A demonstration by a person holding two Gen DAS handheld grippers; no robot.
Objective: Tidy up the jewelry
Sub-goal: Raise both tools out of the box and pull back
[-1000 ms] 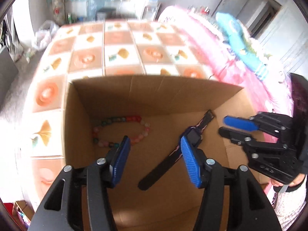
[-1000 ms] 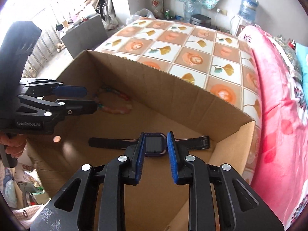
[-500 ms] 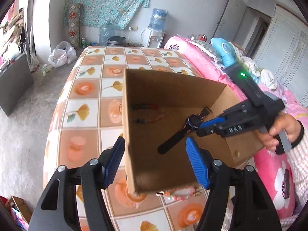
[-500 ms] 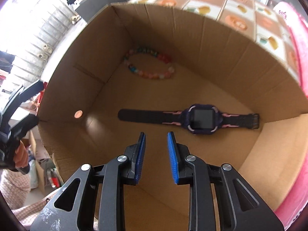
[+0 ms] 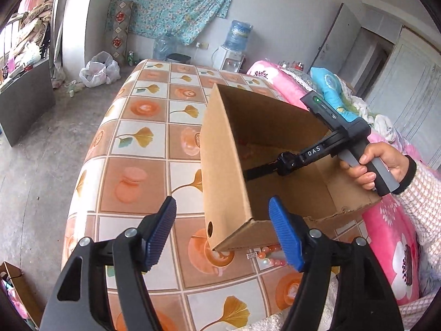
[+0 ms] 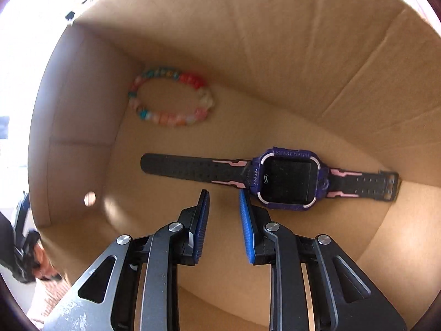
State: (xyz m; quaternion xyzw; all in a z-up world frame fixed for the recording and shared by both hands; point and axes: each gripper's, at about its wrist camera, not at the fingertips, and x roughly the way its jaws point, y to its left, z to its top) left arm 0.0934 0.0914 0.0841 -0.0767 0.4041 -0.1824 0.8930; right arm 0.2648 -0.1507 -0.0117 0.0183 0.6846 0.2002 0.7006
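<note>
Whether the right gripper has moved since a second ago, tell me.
Yes. The right gripper backed off the watch on the box floor; its tips now sit beside the face, empty.

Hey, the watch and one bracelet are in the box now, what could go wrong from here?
1. The right gripper hangs just above the watch strap, jaws slightly apart; dropping lower might nudge it.
2. A second beaded bracelet lies on the table right against the cardboard box corner, partly hidden; shifting the box may drag it off.
3. The open left gripper straddles that corner and might tip the box.
</note>
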